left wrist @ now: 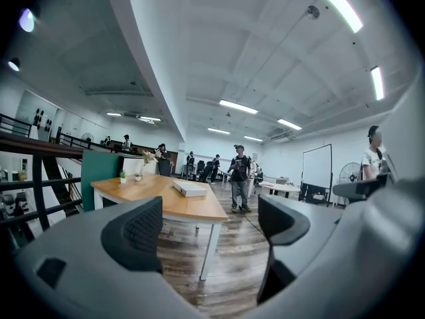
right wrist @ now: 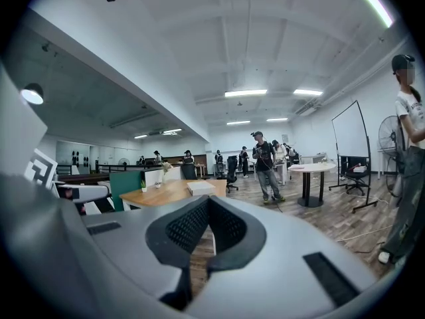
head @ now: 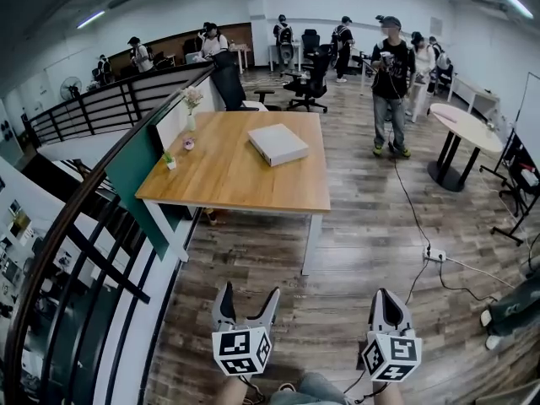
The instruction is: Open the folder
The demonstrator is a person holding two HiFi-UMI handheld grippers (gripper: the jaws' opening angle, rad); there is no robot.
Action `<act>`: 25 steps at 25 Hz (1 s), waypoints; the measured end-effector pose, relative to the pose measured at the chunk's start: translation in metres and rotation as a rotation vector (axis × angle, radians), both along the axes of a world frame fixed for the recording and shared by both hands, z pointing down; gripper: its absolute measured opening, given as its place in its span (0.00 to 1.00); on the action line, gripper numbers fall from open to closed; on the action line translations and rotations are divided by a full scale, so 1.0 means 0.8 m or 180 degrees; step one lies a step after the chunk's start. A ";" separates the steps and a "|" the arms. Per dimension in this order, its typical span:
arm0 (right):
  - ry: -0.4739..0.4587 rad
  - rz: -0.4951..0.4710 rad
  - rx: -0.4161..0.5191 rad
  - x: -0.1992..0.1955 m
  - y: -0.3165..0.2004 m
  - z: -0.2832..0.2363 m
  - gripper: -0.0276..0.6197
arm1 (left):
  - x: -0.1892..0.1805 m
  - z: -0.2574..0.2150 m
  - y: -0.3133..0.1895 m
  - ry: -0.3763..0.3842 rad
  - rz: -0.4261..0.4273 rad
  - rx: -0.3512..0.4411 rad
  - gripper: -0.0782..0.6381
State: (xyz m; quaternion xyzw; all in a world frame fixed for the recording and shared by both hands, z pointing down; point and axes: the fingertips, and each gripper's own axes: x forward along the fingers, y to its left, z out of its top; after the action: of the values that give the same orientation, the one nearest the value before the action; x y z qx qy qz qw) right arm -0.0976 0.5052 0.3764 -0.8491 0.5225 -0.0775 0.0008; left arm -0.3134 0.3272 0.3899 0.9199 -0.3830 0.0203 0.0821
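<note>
I see a dark stair railing (head: pixel 80 218) along the far left, and just beside it a green partition (head: pixel 133 169) stands against the left edge of a wooden bench (head: pixel 221 180). On that left side of the bench sit a tiny potted plant (head: pixel 170 160) and, further back, a pale vase of flowers (head: pixel 191 105). The folder (head: pixel 278 143) lies flat and closed on the right half of the bench top, white, towards the far end, apart from the plant and the vase. Black office chairs (head: pixel 309 83) stand behind the bench. Right of it, a person in dark clothes (head: pixel 390 83) stands on the wood floor, and a cable runs from them to a white power strip (head: pixel 434 256). A round table (head: pixel 462 129) is further right. At the bottom, I hold both tools over the floor, well short of the bench's near edge. My left gripper (head: pixel 249 298) has its jaws spread wide with only floor and the bench leg showing between them. My right gripper (head: pixel 390 298) has its jaws pressed together at the tips, with nothing between them. Neither touches the folder.
</note>
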 end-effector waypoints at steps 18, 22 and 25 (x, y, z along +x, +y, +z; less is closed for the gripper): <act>-0.0157 0.0008 0.0080 0.115 -0.160 0.016 0.05 | 0.099 0.006 -0.161 -0.0100 -0.0052 -0.0001 0.73; -0.0157 -0.0025 0.0118 0.160 -0.208 0.003 0.05 | 0.142 -0.005 -0.205 -0.0099 -0.0060 0.0007 0.73; -0.0176 -0.0016 0.0143 0.194 -0.241 -0.001 0.05 | 0.178 -0.009 -0.237 -0.0119 -0.0036 0.0026 0.73</act>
State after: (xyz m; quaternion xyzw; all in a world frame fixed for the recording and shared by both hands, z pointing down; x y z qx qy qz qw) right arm 0.0580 0.3126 0.3760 -0.8451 0.5260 -0.0891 0.0341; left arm -0.1714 0.1376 0.3825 0.9175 -0.3898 0.0354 0.0713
